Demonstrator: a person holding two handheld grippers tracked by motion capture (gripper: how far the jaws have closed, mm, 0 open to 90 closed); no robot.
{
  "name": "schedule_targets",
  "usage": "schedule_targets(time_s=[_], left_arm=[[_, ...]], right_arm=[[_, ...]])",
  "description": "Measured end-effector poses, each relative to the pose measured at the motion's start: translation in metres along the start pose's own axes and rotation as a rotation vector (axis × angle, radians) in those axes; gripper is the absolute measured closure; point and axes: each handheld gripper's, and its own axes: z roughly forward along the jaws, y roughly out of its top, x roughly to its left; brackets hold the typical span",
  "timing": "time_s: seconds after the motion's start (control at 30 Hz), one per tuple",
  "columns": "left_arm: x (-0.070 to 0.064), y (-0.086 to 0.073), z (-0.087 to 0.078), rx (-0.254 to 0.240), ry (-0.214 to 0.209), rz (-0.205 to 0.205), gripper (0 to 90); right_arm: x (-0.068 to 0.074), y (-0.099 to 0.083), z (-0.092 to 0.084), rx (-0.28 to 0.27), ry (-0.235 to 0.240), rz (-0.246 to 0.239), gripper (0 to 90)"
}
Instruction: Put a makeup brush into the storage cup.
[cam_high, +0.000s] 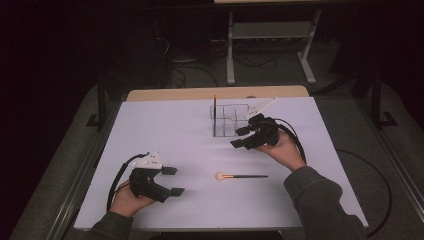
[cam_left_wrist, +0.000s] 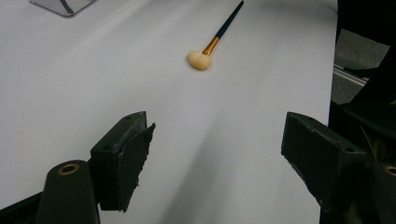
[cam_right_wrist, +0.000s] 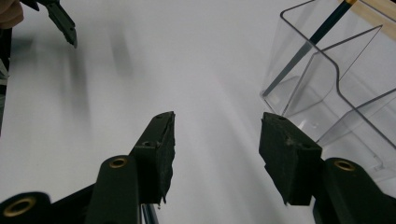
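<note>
Both grippers are open and hold nothing. I see my right gripper (cam_high: 246, 137) up by the clear organizer (cam_high: 229, 120) near the far side of the white table (cam_high: 165, 130). Its two black pads (cam_right_wrist: 161, 151) stand apart with only bare table between them, and the clear box sits just to the side of them in the right gripper view (cam_right_wrist: 327, 74). One dark brush (cam_high: 215, 106) stands upright in a back corner of that box; I see its thin handle leaning inside a compartment (cam_right_wrist: 308, 46). I think it rests on the floor of the box, but the clear walls make that hard to tell. My left gripper (cam_high: 172, 181) rests low on the near left part of the table, and its pads (cam_left_wrist: 133, 158) are spread wide too, pointing toward the middle. A makeup brush (cam_high: 240, 176) lies flat on the table between my two hands, a bit nearer to me than the box. Its soft pale head points to my left and its dark handle points to my right. In the left gripper view that makeup brush (cam_left_wrist: 212, 44) lies well ahead of the open jaws, not touching them.
</note>
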Motion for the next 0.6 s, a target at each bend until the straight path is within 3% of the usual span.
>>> schedule_targets(time_s=[0.6], left_arm=[[-0.0004,0.0004,-0.0015,-0.007,0.000,0.004,22.9]], right_arm=[[0.0076,-0.0105,-0.0024,0.010,0.012,-0.001,40.0]])
